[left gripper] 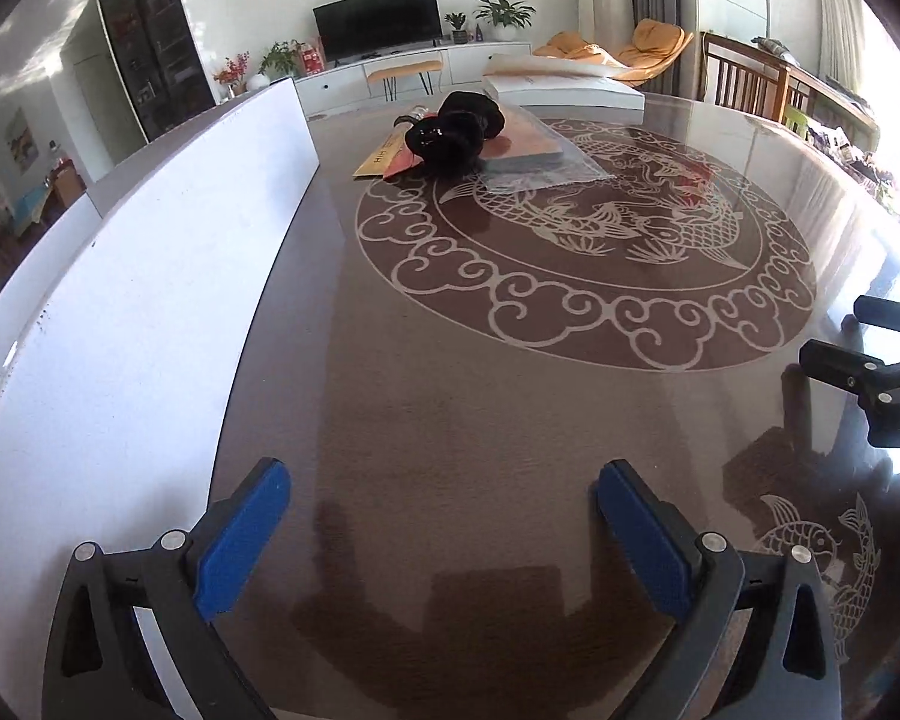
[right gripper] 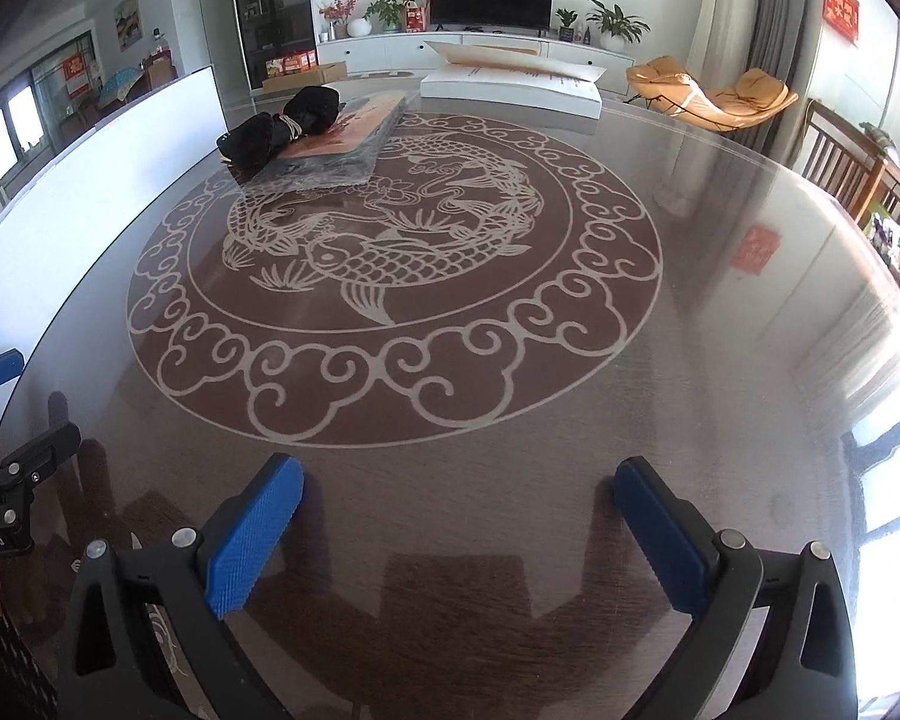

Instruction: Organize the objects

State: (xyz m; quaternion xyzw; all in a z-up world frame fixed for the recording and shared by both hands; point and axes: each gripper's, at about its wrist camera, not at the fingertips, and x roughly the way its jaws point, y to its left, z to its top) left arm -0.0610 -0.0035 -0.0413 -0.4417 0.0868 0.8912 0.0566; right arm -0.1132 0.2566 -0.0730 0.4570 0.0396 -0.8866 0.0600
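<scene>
**Both grippers spread over bare tabletop; items grouped at far side of medallion**

Table [right gripper: 720, 360]: round, dark brown, glossy and reflective, with a pale inlaid fish-and-cloud medallion [right gripper: 390, 276] at its middle.

Left gripper [left gripper: 444, 516]: jaws spread wide, nothing between them. Fingers [left gripper: 243, 540] carry blue ribbed pads on black frames. It hangs over bare wood on the near side of the medallion.

Right gripper [right gripper: 459, 516]: likewise spread wide and empty, same blue textured pads, near side of the medallion.

Task items: a black, shiny, crumpled bundle [right gripper: 288, 120] lies at the medallion's far-left rim, touching a flat packet in clear plastic wrap [right gripper: 336, 150] with an orange printed face. A yellow card [left gripper: 381, 159] lies just beside the bundle.

A white, smooth flat panel [left gripper: 150, 276] runs along the table's edge left of the medallion. A white box [right gripper: 510, 93] sits beyond the medallion.
</scene>
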